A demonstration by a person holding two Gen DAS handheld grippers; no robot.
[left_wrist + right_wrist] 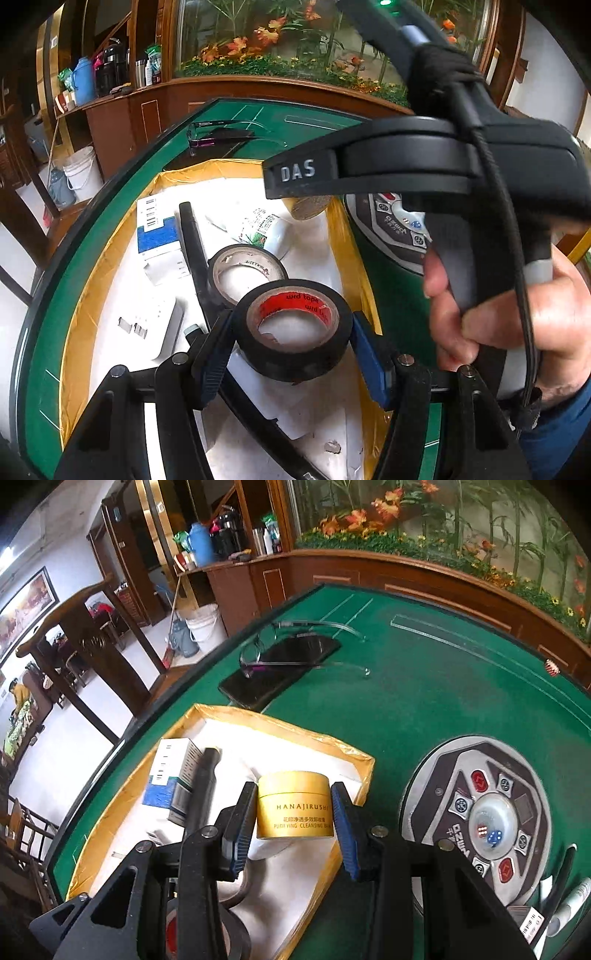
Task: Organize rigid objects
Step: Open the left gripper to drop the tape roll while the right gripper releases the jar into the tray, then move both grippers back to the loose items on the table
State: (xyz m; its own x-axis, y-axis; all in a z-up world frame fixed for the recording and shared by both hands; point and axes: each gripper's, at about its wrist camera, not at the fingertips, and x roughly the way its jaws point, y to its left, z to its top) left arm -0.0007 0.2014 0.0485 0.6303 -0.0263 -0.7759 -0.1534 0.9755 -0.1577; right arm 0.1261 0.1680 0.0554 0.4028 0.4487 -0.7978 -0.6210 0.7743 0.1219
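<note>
Evidently both tongs are loaded over the tray [207,716]: the left tongs [293,341] pinch a black tape roll [293,328] at lower centre, the right tongs [293,821] clamp a yellow jar [293,805]. Crowding could knock the second roll [245,271] (the jar's base is hidden).

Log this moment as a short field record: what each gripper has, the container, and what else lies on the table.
left gripper: jaws closed on black tape roll with red core
right gripper: jaws closed on round yellow cosmetic jar
container: yellow-walled shallow box, white lining
in box: second black tape roll, blue-and-white carton
on green felt table: black phone, clear glasses
</note>
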